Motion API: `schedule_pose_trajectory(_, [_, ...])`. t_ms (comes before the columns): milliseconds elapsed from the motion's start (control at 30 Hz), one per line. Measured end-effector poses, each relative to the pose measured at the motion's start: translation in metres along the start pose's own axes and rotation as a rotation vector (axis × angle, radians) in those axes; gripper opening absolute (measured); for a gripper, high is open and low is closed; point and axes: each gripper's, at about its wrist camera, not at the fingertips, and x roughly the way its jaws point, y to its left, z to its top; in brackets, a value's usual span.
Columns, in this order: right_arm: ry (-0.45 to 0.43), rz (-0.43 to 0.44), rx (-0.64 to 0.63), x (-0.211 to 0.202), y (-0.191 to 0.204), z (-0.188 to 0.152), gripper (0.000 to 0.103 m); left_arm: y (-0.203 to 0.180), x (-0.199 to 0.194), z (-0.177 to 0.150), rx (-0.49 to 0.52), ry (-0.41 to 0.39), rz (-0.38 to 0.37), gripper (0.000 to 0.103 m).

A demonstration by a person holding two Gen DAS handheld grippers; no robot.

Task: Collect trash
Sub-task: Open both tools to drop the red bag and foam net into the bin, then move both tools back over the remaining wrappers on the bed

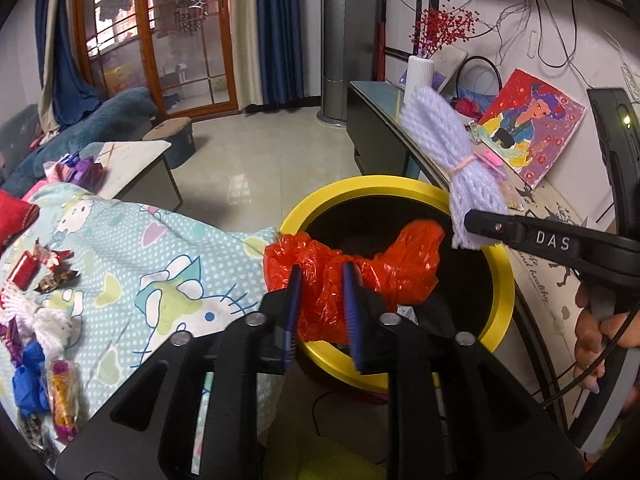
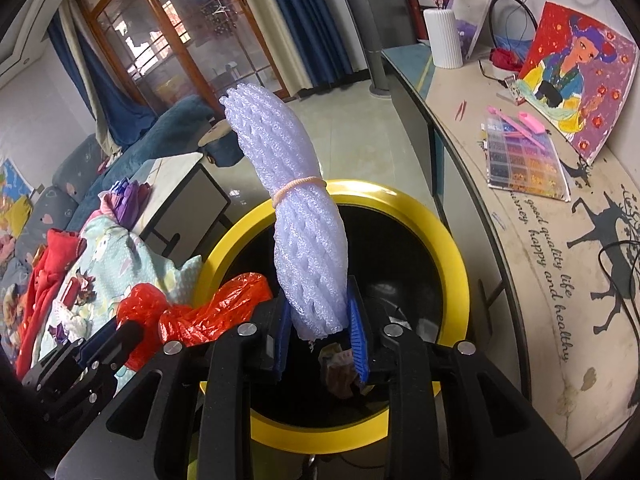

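Both tools hang over the yellow-rimmed bin (image 2: 452,264), each loaded. The right tool (image 2: 320,330) is clamped on the lower end of a banded bundle of white foam netting (image 2: 298,216), whose long axis rises up and away over the bin's mouth, so a drop looks to land inside. The left tool (image 1: 320,300) is pinched on a crumpled red plastic bag (image 1: 360,268) straddling the near rim. More wrappers (image 1: 40,268) lie on the patterned blanket (image 1: 160,248) to the left, well apart. Nothing blocks the opening.
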Motion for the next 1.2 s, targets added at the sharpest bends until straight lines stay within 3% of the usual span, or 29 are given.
schedule_pose_trajectory(33, [0.004, -0.004, 0.008, 0.001, -0.001, 0.0, 0.033, 0.001, 0.0, 0.001, -0.006, -0.002, 0.004, 0.031])
schedule_pose_trajectory(167, [0.015, -0.014, 0.039, 0.003, -0.006, -0.001, 0.042, 0.007, -0.002, 0.002, -0.04, -0.011, -0.023, 0.044])
schedule_pose_trajectory(233, [0.014, -0.017, 0.046, 0.003, -0.008, -0.001, 0.046, 0.01, -0.004, 0.002, -0.056, -0.016, -0.026, 0.06])
schedule_pose_trajectory(300, [0.007, -0.018, 0.047, 0.001, -0.008, -0.001, 0.049, 0.012, -0.005, 0.002, -0.07, -0.017, -0.032, 0.062])
schedule_pose_trajectory(400, [-0.005, -0.018, 0.04, -0.001, -0.007, 0.0, 0.053, 0.016, -0.009, 0.001, -0.093, -0.027, -0.032, 0.081])
schedule_pose_trajectory(533, [-0.026, -0.017, 0.014, -0.005, 0.0, 0.0, 0.055, 0.019, -0.018, 0.002, -0.111, -0.05, -0.034, 0.092])
schedule_pose_trajectory(667, [-0.068, -0.007, -0.015, -0.015, 0.008, 0.001, 0.061, 0.024, -0.028, 0.003, -0.133, -0.076, -0.028, 0.092])
schedule_pose_trajectory(1133, [-0.213, 0.048, -0.171, -0.054, 0.058, -0.003, 0.062, 0.053, -0.071, -0.001, -0.19, -0.183, 0.075, 0.092])
schedule_pose_trajectory(1200, [-0.225, 0.055, -0.194, -0.058, 0.066, -0.006, 0.068, 0.059, -0.077, -0.002, -0.202, -0.198, 0.093, 0.092])
